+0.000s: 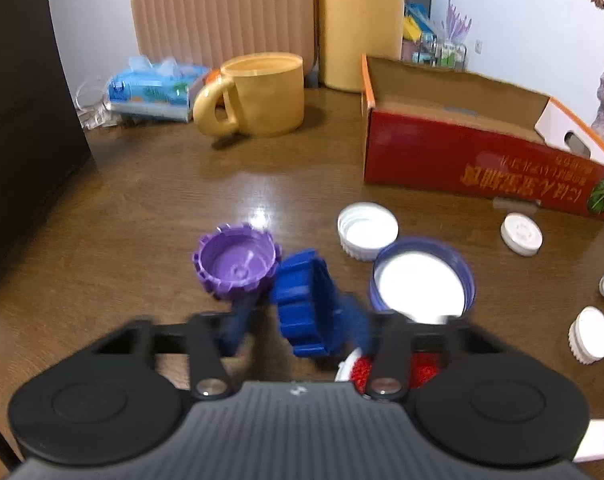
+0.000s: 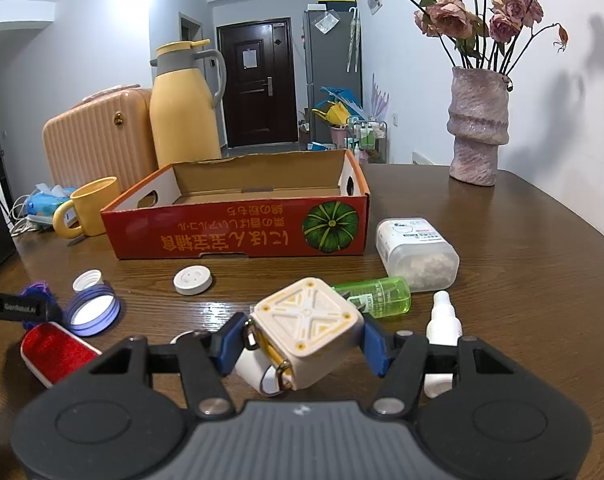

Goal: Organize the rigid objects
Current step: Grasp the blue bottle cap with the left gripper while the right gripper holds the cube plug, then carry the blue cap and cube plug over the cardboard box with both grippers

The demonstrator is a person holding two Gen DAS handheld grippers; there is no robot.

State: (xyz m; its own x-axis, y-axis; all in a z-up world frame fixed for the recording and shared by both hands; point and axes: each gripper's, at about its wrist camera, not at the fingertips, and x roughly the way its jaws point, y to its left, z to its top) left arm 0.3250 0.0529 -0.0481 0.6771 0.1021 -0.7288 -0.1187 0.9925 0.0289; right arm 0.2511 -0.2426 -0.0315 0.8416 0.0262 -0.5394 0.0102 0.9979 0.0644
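We have the left gripper (image 1: 298, 320) clamped on a dark blue ridged cap (image 1: 305, 304), tilted on its edge just above the wooden bench (image 1: 142, 208). Beside it sits a purple ridged cap (image 1: 234, 261), open side up and touching the blue one. Just to the right we see a blue-rimmed lid (image 1: 421, 280) with a white inside, and behind that a white screw cap (image 1: 366, 230).

Over on the right, our right gripper (image 2: 302, 340) is gripping a cream cube-shaped box (image 2: 307, 330) with yellow trim, held tilted between the blue pads (image 2: 375, 344). Behind it a green bottle (image 2: 377, 294) lies on its side, near a clear plastic container (image 2: 417, 252). A white spray bottle (image 2: 443, 320) stands just beside the right finger. The red cardboard box (image 2: 238, 232) stands open farther back on the bench.
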